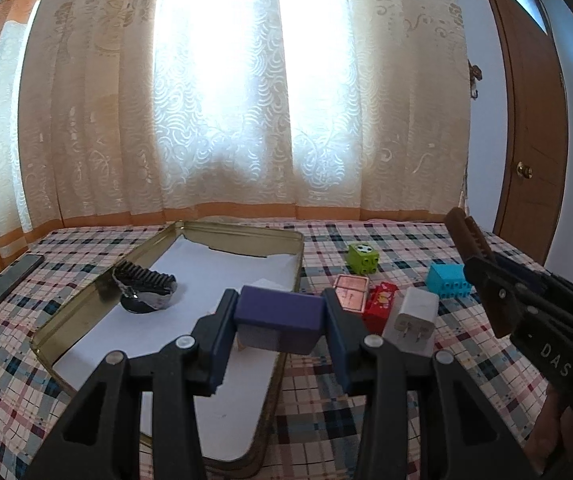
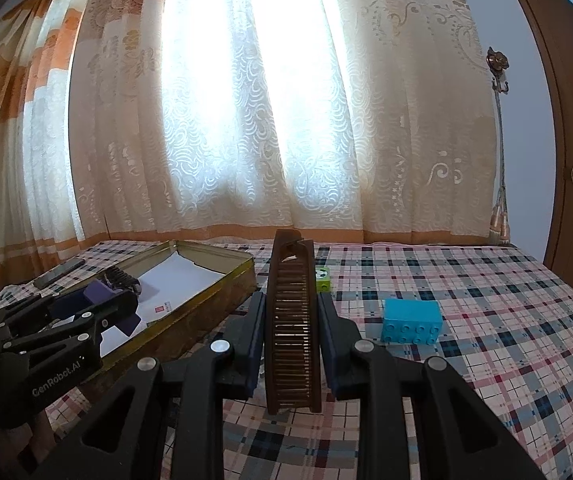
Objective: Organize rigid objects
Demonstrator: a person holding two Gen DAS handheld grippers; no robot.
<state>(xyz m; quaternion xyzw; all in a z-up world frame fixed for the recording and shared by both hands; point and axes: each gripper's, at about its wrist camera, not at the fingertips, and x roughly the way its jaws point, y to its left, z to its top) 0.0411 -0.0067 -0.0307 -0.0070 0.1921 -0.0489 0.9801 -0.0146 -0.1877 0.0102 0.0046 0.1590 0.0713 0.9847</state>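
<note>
Left gripper (image 1: pixel 280 322): fingers clenching a purple block (image 1: pixel 278 312) from both sides, holding it above the near end of the tin; in the right wrist view it is showing at the left edge (image 2: pixel 120 312), still over the tin.
Purple block: sitting level between the 2 pads, a paler underside showing beneath it.
Right gripper (image 2: pixel 292 340): fingers grasping a brown comb (image 2: pixel 292 320) that is standing upright on edge between them, teeth facing the camera; in the left wrist view it is entering from the right (image 1: pixel 486 280), comb tip (image 1: pixel 466 236) pointing up and away.
Tin (image 1: pixel 86 300): open, gold-walled, shallow, lying on the checked cloth, white paper lining its floor; paper torn along the far edge.
Inside tin: 1 dark brush (image 1: pixel 146 282) resting on the paper near the left wall.
Right of tin, on cloth: pink card-like piece (image 1: pixel 350 290), red block (image 1: pixel 382 304) and white plug adapter (image 1: pixel 414 316) lying close together; green block (image 1: pixel 362 258) farther back; blue block (image 1: pixel 446 278) near the right gripper.
Blue block, right wrist view (image 2: pixel 410 322): lying just right of the comb, studs facing the camera.
Phone (image 1: pixel 14 280): dark, lying flat on the cloth left of the tin, apart from it.
Checked cloth (image 2: pixel 506 320): covering the whole surface.
Background: patterned curtain (image 1: pixel 222 100) glowing with daylight; brown door (image 1: pixel 534 140) at right.
</note>
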